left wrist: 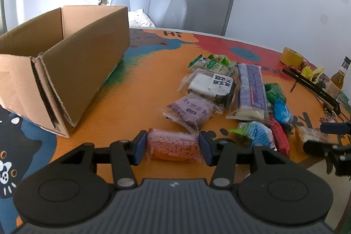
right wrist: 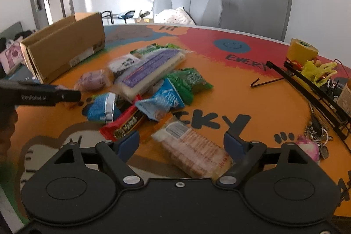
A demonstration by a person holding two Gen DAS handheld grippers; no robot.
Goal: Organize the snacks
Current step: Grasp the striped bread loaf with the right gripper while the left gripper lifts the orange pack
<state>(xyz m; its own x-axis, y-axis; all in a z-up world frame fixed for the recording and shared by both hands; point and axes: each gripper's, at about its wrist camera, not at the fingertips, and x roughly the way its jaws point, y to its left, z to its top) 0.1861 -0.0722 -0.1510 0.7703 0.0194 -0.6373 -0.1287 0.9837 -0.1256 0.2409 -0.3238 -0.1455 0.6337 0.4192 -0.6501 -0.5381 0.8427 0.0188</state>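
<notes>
My left gripper is shut on an orange snack packet; both blue pads press its short ends just above the table. An open cardboard box stands to the left of it. A pile of snacks lies on the colourful table: a purple bun packet, a black-and-white packet, a long purple bar, and blue, green and red packets. My right gripper is open around a pale cracker packet that lies on the table, its pads apart from the packet.
A yellow tape roll, a black wire rack, a yellow bag, keys and a bottle crowd the right side of the table. A grey chair stands behind the table. The table edge runs near the bottom right.
</notes>
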